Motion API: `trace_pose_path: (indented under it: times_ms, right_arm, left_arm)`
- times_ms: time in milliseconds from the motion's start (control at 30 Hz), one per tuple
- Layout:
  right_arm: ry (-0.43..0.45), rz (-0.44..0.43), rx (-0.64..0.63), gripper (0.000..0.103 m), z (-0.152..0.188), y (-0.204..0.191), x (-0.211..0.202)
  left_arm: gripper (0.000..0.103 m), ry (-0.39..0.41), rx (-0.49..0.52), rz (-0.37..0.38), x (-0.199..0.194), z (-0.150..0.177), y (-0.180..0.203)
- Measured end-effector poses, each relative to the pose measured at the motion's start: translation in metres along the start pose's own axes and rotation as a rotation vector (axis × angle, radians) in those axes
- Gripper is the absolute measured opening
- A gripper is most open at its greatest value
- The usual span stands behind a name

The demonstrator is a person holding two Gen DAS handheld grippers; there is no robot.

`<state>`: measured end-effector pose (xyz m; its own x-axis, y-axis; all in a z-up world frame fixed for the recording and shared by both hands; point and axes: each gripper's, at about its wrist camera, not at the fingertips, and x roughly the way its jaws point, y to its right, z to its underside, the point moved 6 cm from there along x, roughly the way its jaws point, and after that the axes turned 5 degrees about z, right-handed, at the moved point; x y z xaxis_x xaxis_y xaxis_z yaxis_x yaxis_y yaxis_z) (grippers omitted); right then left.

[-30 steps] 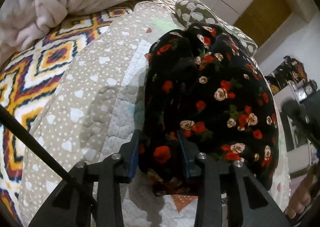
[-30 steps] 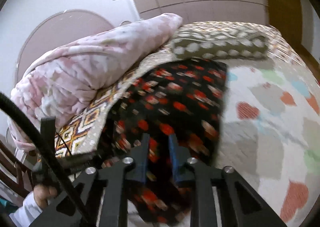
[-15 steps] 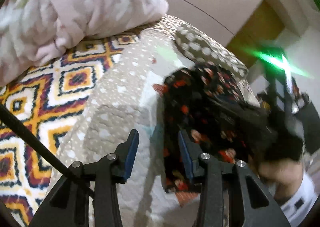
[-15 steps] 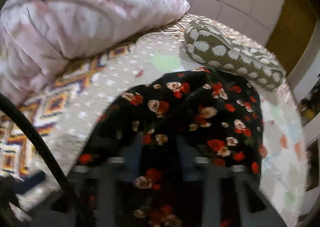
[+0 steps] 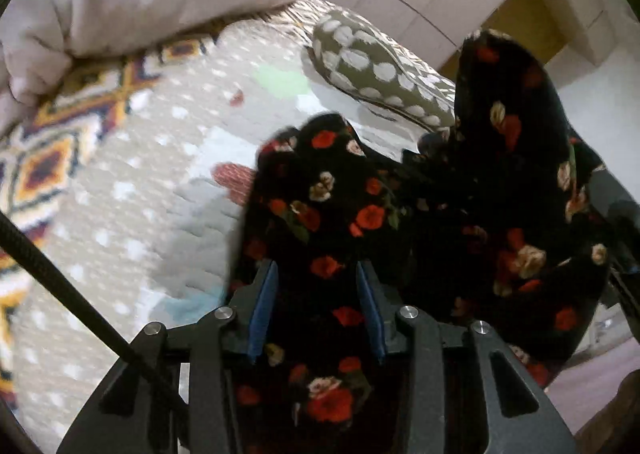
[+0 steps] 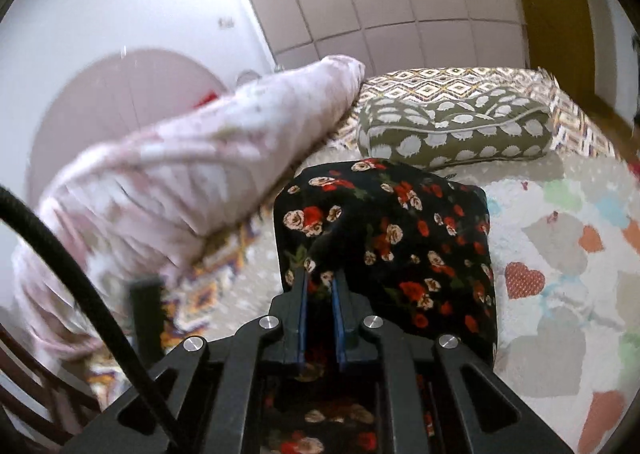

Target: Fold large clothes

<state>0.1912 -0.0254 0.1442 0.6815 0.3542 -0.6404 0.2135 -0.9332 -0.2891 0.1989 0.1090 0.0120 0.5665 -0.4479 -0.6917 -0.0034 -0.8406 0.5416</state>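
Covering the bed (image 6: 560, 254) is a quilt with hearts, and all other things lie on it — a pink duvet (image 6: 180, 173) at the far left, a spotted pillow (image 6: 452, 129) at the head. In front of the pillow is the dress (image 6: 400, 246), black with red flowers, partly lifted off the quilt. It looks thin, light and very soft, so it will hang and slide; I think the best hold is at an edge or a corner. The right gripper (image 6: 319, 286) is closed tightly on a pinch of the dress. The left gripper (image 5: 316, 278) has its jaws apart, the cloth between them — not pinched.
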Motion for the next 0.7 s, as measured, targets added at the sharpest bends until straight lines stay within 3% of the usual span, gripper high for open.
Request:
trace_pose_path:
  times_ms: [167, 233, 400, 533, 633, 700]
  right_arm:
    - [-0.037, -0.047, 0.044, 0.011, 0.000, -0.007, 0.013]
    - [-0.061, -0.074, 0.066, 0.011, 0.003, -0.015, 0.027]
    - [-0.135, -0.078, 0.111, 0.011, 0.015, -0.031, 0.084]
    - [-0.232, -0.064, 0.143, 0.011, 0.033, -0.035, 0.138]
    - [-0.311, -0.051, 0.072, 0.014, 0.054, -0.045, 0.160]
    - [-0.318, -0.024, -0.003, 0.015, 0.059, -0.051, 0.162]
  left_arm:
    - [0.038, 0.031, -0.066, 0.026, -0.033, 0.006, -0.024]
    - [0.038, 0.068, -0.089, 0.004, -0.057, 0.009, -0.043]
    - [0.038, 0.140, -0.132, -0.052, -0.097, 0.013, -0.078]
    - [0.039, 0.143, -0.116, -0.075, -0.108, 0.020, -0.082]
    - [0.039, 0.144, -0.112, -0.079, -0.108, 0.021, -0.078]
    - [0.039, 0.141, -0.113, -0.079, -0.107, 0.022, -0.075]
